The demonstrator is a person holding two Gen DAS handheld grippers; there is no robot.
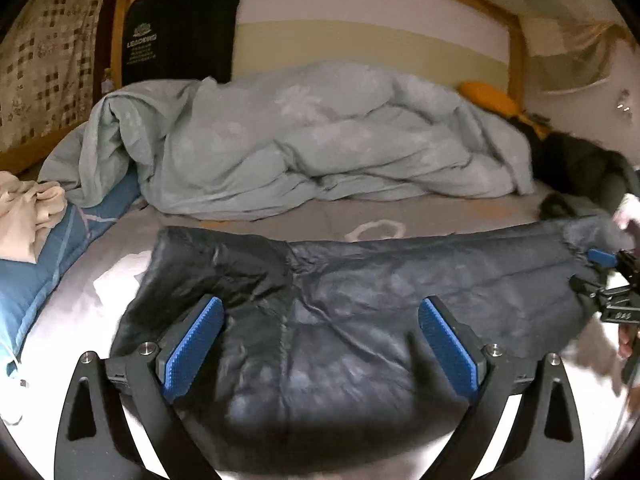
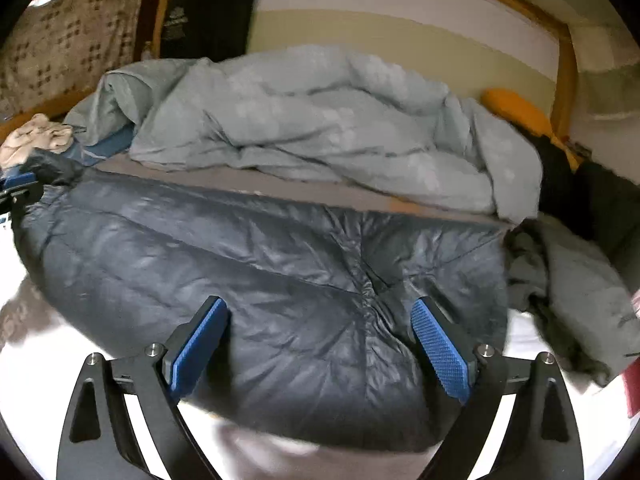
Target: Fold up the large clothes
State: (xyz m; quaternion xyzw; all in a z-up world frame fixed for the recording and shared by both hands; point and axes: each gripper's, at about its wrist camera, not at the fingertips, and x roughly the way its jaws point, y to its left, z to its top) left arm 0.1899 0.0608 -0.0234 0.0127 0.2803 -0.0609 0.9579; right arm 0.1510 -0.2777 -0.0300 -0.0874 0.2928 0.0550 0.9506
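Note:
A dark navy puffer jacket [image 1: 340,300] lies spread across the bed; it also fills the right wrist view [image 2: 260,260]. My left gripper [image 1: 320,320] is open and empty, its blue pads wide apart just above the jacket's left part. My right gripper [image 2: 320,320] is open and empty over the jacket's right part. The right gripper also shows at the far right of the left wrist view [image 1: 608,280], beside the jacket's edge. The left gripper shows at the far left of the right wrist view [image 2: 20,188].
A rumpled pale blue-grey duvet [image 1: 312,140] lies along the back of the bed. A beige garment [image 1: 28,208] sits on a blue pillow [image 1: 60,248] at left. A dark grey garment [image 2: 568,280] lies at right. A yellow cushion [image 1: 492,98] and wooden frame [image 1: 516,40] stand behind.

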